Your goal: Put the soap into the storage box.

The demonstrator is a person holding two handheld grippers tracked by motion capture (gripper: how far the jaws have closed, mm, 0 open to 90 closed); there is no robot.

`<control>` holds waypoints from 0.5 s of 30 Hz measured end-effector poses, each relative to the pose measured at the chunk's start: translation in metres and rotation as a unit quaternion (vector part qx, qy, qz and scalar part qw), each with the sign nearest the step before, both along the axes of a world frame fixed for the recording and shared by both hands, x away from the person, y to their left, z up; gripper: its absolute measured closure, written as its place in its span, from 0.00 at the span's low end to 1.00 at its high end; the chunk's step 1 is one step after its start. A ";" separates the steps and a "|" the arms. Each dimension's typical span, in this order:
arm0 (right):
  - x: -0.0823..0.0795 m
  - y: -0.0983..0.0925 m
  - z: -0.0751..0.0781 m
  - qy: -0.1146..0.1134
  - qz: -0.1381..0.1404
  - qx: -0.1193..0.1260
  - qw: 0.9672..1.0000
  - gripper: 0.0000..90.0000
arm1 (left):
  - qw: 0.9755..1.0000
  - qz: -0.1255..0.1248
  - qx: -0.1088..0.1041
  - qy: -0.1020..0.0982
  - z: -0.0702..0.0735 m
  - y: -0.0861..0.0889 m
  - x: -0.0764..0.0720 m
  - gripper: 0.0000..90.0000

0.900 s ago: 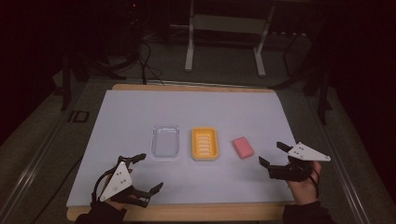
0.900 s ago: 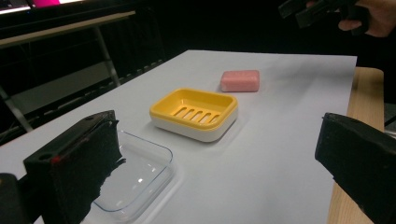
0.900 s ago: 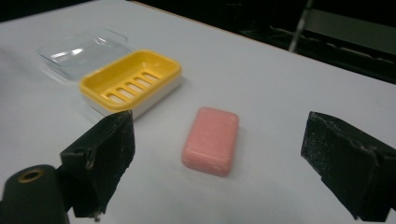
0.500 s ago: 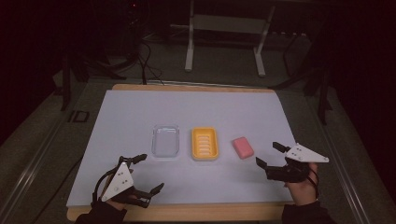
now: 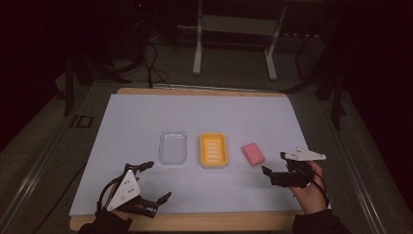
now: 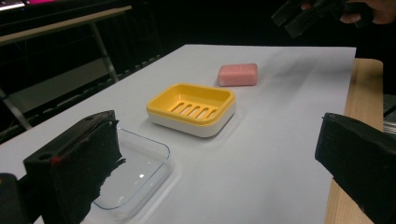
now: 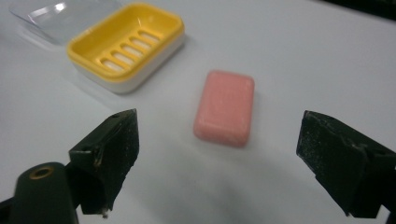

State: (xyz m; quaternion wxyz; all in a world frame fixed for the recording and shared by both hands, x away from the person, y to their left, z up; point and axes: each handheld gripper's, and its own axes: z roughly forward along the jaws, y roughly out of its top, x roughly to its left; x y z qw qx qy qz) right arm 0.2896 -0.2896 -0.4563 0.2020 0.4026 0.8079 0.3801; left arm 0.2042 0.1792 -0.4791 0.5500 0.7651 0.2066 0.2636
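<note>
A pink soap bar (image 5: 253, 154) (image 7: 225, 107) (image 6: 238, 74) lies on the white sheet, right of a yellow slotted soap dish (image 5: 213, 149) (image 7: 126, 44) (image 6: 192, 108). A clear plastic lid (image 5: 173, 147) (image 6: 130, 172) (image 7: 56, 16) sits left of the dish. My right gripper (image 5: 273, 163) (image 7: 217, 168) is open, its jaws spread wide just short of the soap, nothing between them. My left gripper (image 5: 157, 181) (image 6: 215, 172) is open near the front left edge, facing the lid and dish.
A white sheet (image 5: 204, 117) covers a wooden table (image 5: 195, 222). Beyond the far edge stand a metal desk frame (image 5: 234, 44) and cables (image 5: 146, 58) on the dark floor.
My right gripper has moved left and slightly forward toward the pink soap. The left gripper has stayed almost still.
</note>
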 end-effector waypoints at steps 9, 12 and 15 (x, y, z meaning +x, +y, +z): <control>0.014 0.003 -0.009 0.093 -0.053 -0.034 0.994 0.11 | 1.000 -0.001 0.002 0.001 0.000 0.000 -0.001 0.01; 0.017 0.003 -0.013 0.128 -0.062 -0.051 0.988 0.11 | 1.000 -0.001 0.003 0.001 0.000 -0.001 -0.001 0.01; 0.018 0.003 -0.013 0.148 -0.062 -0.058 0.985 0.12 | 1.000 -0.001 0.004 0.002 0.000 -0.001 -0.001 0.01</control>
